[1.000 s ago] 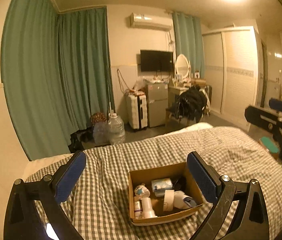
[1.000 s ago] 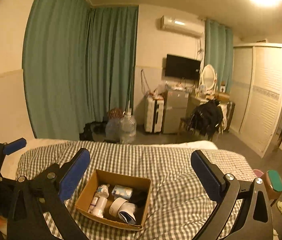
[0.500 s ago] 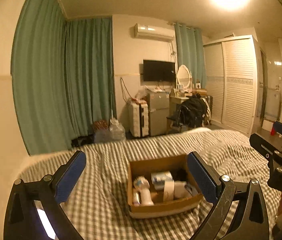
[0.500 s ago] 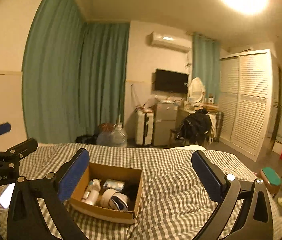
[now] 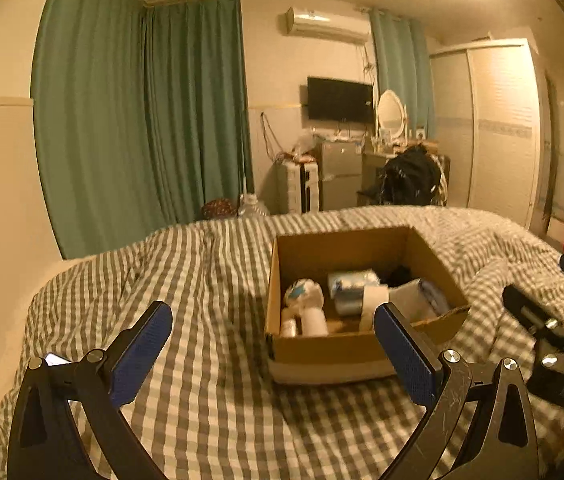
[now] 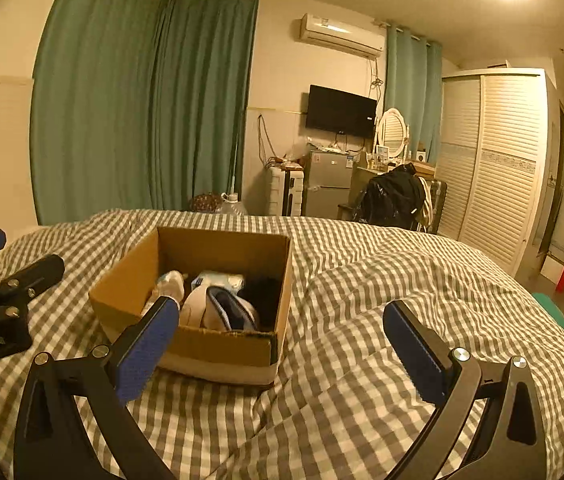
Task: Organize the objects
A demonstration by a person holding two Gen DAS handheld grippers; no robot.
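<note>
An open cardboard box (image 5: 338,350) sits on the checked bed cover (image 5: 210,280); it also shows in the right wrist view (image 6: 222,344). Inside lie small white bottles (image 5: 314,320), a blue-white packet (image 5: 352,280), a roll of tape (image 5: 372,306), a white-and-blue item (image 6: 228,312) and something black (image 6: 262,292). My left gripper (image 5: 272,354) is open and empty, just in front of the box's near wall. My right gripper (image 6: 282,346) is open and empty, with its left finger at the box's near left corner.
A phone (image 5: 56,360) lies on the cover at the left. Beyond the bed are green curtains (image 6: 142,112), water jugs (image 6: 232,205), a suitcase (image 6: 286,192), a small fridge (image 6: 328,184), a chair with a black jacket (image 6: 394,196) and a louvred wardrobe (image 6: 494,160).
Both grippers have come down and closer to the box, which now looks larger and nearer in both views. Both stay open and empty.
</note>
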